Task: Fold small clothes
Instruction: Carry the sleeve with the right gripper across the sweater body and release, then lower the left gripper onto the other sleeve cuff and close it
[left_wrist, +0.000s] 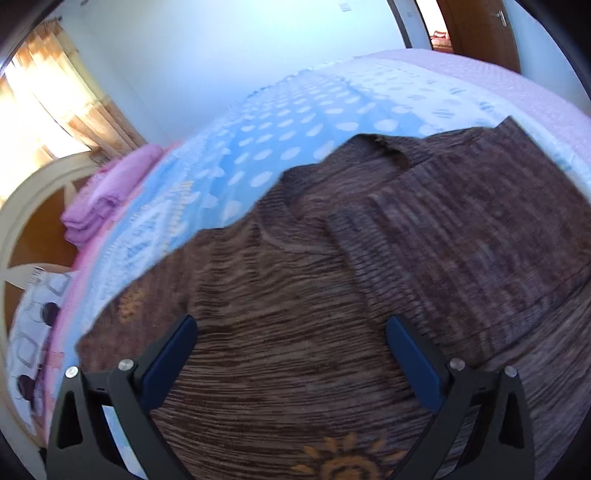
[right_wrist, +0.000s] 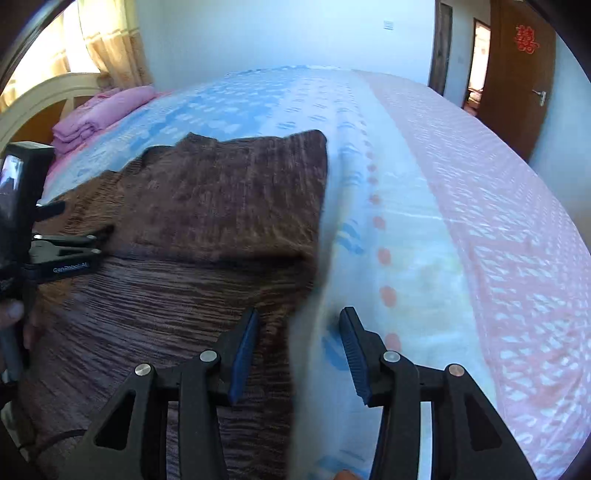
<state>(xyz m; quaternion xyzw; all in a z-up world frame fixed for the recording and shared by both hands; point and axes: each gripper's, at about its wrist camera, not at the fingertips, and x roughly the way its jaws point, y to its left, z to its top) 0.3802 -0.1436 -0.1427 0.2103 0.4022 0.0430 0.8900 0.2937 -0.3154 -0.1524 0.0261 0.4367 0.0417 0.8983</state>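
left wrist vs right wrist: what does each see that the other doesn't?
Left wrist only: orange sun-like motifs on the brown sweater, plus a patterned pillow at the bed's edge.

Right wrist only: the left gripper seen from the side at the sweater's left edge, a red decoration on the door, and the right gripper straddling the sweater's right edge, jaws open.

Both: the sweater on the dotted blue bedsheet, folded pink bedding, curtains.

Ahead of the right gripper (right_wrist: 298, 332) the bedspread (right_wrist: 424, 206) lies bare to the far edge and rightward. To its left the brown sweater (right_wrist: 207, 221) covers the bed, with the left gripper (right_wrist: 66, 254) over it. Far left, folded pink bedding (right_wrist: 99, 110) blocks the headboard corner.
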